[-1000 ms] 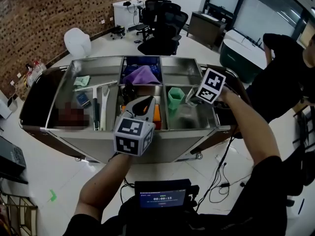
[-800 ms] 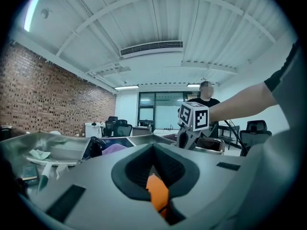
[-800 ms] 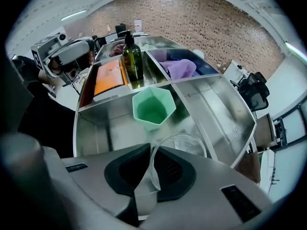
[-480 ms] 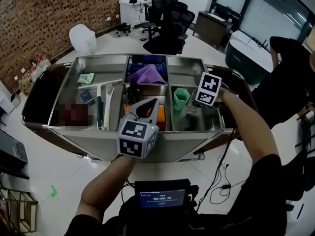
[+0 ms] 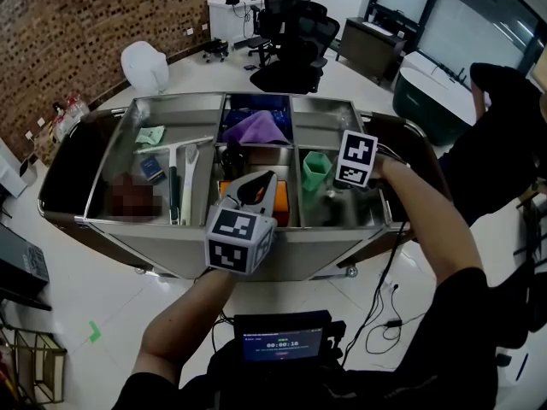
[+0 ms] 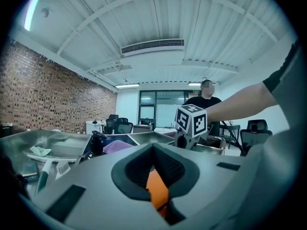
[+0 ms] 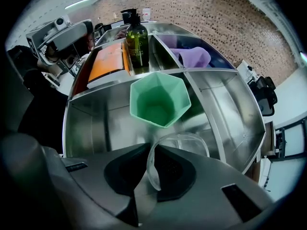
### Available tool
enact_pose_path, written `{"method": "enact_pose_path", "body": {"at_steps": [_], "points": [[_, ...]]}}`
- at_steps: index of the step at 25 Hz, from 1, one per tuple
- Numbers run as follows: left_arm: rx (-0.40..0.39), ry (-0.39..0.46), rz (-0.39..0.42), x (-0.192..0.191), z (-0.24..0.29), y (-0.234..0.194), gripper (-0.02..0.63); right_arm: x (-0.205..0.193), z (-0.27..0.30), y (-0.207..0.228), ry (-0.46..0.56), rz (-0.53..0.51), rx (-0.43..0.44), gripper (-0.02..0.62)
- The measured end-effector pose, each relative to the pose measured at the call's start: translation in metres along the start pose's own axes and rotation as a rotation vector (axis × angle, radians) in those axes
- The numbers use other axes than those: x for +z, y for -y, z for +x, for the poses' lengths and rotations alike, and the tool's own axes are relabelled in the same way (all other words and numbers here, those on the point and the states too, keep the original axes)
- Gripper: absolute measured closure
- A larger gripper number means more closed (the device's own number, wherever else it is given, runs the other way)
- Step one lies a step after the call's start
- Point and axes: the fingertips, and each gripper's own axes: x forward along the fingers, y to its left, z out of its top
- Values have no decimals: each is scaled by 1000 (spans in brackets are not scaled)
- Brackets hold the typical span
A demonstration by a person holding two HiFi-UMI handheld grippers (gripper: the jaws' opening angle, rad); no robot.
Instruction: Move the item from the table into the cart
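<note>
A clear cup (image 7: 180, 147) hangs over the cart's front right compartment (image 7: 91, 123), with my right gripper (image 7: 152, 150) shut on its rim. In the head view this gripper (image 5: 335, 186) is just right of a green hexagonal cup (image 5: 315, 171) that stands in the same compartment. That green cup (image 7: 159, 99) sits right in front of the held cup. My left gripper (image 5: 256, 186) hovers over the cart's front middle compartment, shut and empty. Between its closed jaws (image 6: 153, 150) an orange box (image 6: 158, 193) shows below.
The steel cart (image 5: 282, 248) also holds a dark soap bottle (image 7: 136, 40), a purple cloth (image 5: 254, 129), an orange box (image 5: 272, 199) and a squeegee and brush (image 5: 171, 186) at the left. A person (image 5: 496, 126) stands at the right. Office chairs (image 5: 295, 41) stand behind.
My right gripper has come down and slightly left with the clear cup, closer to the green cup. The left gripper has barely moved.
</note>
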Motion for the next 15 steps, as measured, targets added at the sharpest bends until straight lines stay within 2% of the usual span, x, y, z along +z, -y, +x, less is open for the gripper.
{"method": "enact_pose_path", "body": {"at_steps": [4, 5, 6, 9, 11, 13, 15], "points": [[0, 2, 3, 1, 0, 0, 606, 1, -2, 0, -1, -7, -9, 569], [-1, 1, 4, 1, -1, 1, 606, 1, -2, -1, 5, -4, -7, 551], [-2, 1, 3, 1, -1, 1, 606, 2, -2, -2, 11, 0, -5, 499], [-3, 1, 1, -1, -2, 4, 606, 1, -7, -2, 30, 8, -18, 492], [-5, 4, -2, 1, -4, 6, 606, 3, -16, -1, 69, 15, -41, 492], [-9, 12, -4, 4, -8, 8, 606, 5, -29, -3, 125, 35, -55, 449], [-8, 24, 13, 7, -11, 8, 606, 9, -42, -10, 188, 54, -72, 450]]}}
